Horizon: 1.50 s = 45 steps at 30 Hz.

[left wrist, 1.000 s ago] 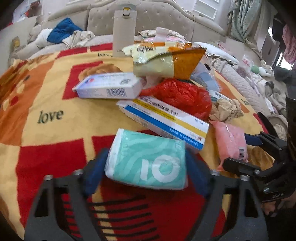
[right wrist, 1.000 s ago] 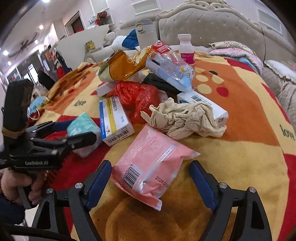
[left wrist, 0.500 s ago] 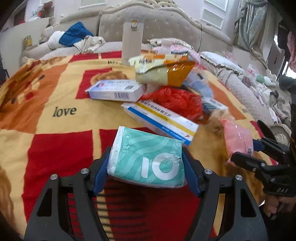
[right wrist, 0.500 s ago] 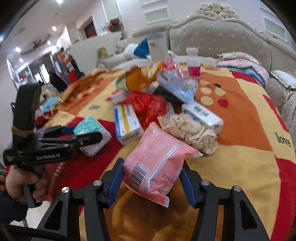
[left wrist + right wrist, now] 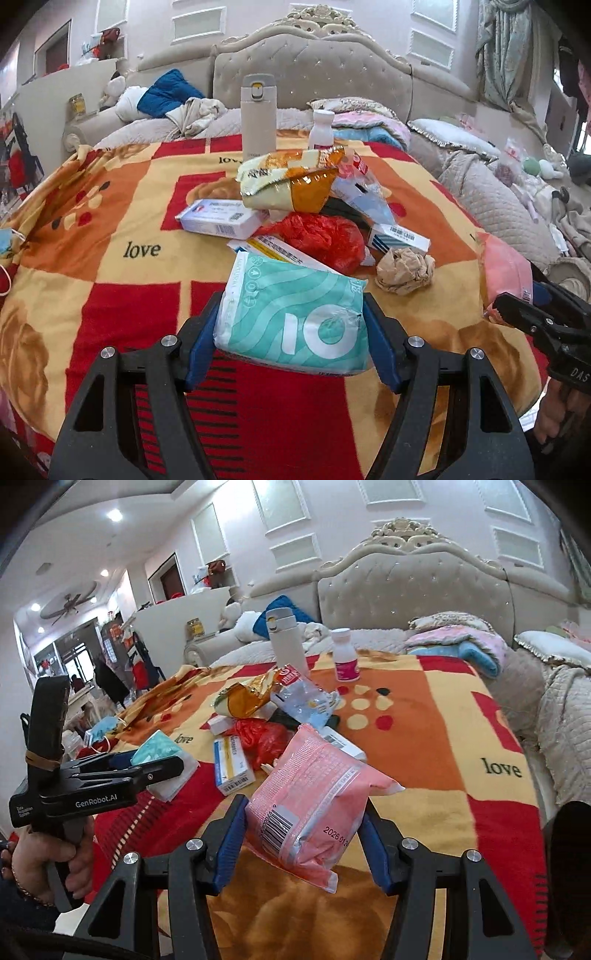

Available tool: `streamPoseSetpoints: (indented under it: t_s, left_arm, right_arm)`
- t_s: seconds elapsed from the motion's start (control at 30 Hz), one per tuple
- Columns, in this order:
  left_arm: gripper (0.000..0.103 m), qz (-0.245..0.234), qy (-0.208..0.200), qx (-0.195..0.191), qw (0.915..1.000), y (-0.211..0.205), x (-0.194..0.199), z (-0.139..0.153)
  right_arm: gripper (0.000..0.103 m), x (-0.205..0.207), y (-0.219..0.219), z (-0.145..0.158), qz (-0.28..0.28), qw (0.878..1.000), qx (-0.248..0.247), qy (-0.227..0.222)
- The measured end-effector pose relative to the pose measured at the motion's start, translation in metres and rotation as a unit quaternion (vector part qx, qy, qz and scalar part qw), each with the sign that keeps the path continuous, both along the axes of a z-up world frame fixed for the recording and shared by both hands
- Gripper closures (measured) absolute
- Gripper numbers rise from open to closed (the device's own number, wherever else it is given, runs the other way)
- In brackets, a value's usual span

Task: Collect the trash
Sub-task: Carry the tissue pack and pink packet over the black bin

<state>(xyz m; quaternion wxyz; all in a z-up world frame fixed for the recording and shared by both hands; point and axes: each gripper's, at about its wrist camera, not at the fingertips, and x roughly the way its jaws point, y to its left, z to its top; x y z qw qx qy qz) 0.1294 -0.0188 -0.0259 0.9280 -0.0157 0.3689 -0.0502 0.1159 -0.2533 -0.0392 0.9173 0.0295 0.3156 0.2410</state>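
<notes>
L gripper (image 5: 291, 339) is clamped on the teal pack (image 5: 295, 317): blue pads press its two short ends, so its long axis runs across the jaws, side to side. Pack sits lifted off the blanket (image 5: 110, 266), tilted a bit, top edge toward the pile. It covers the near end of the yellow/blue box (image 5: 273, 249).

Centre: rest of the trash heap lies ahead of both grippers, roughly between them. L to R in the left view: white box (image 5: 218, 219), snack bag (image 5: 291, 184) on top, red bag (image 5: 321, 236), striped box (image 5: 399, 236), crumpled paper (image 5: 404, 269). Flask (image 5: 258, 114) and small bottle (image 5: 321, 129) stand upright behind the pile; prob not trash.

R gripper (image 5: 303, 834) is clamped on the pink pack (image 5: 314, 794), pads on its two long sides, long axis pointing away from the claw and up toward the pile, barcode end nearest the cam. Also held clear of the blanket.

Key relation: both claws are full, both packs off the surface, so next move is likely a carry-away, not a reach. No bin visible in either view, can't tell which way it lies. Of what's left, crumpled paper is nearer the R side, white box nearer the L.
</notes>
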Motion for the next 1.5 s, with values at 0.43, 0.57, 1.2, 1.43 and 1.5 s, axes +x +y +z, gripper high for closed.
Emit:
streamPoseSetpoints:
  t_s: [0.43,0.57,1.2,1.43,1.5]
  left_arm:
    - [0.033,-0.004,0.006,0.015,0.9999,-0.017,-0.002,-0.002]
    - [0.033,-0.005,0.01,0.015,0.9998,-0.019,-0.001,-0.004]
    - [0.033,-0.116,0.006,0.002,0.9933,-0.096,0.003,-0.006]
    - [0.033,-0.204,0.012,0.004,0.9789,-0.163,0.011,-0.007]
    - [0.033,-0.223,0.013,0.002,0.9747,-0.182,0.013,-0.006]
  right_arm:
    - [0.047,-0.004,-0.019,0.002,-0.027,1.0,-0.009,-0.007]
    - [0.047,-0.005,-0.026,0.003,-0.04,0.999,-0.009,-0.007]
    - [0.047,-0.004,-0.125,0.0,-0.21,0.977,-0.005,0.023]
    - [0.047,-0.019,-0.185,0.001,-0.275,0.961,0.007,0.034]
    - [0.047,-0.024,-0.2,0.003,-0.288,0.957,0.009,0.032]
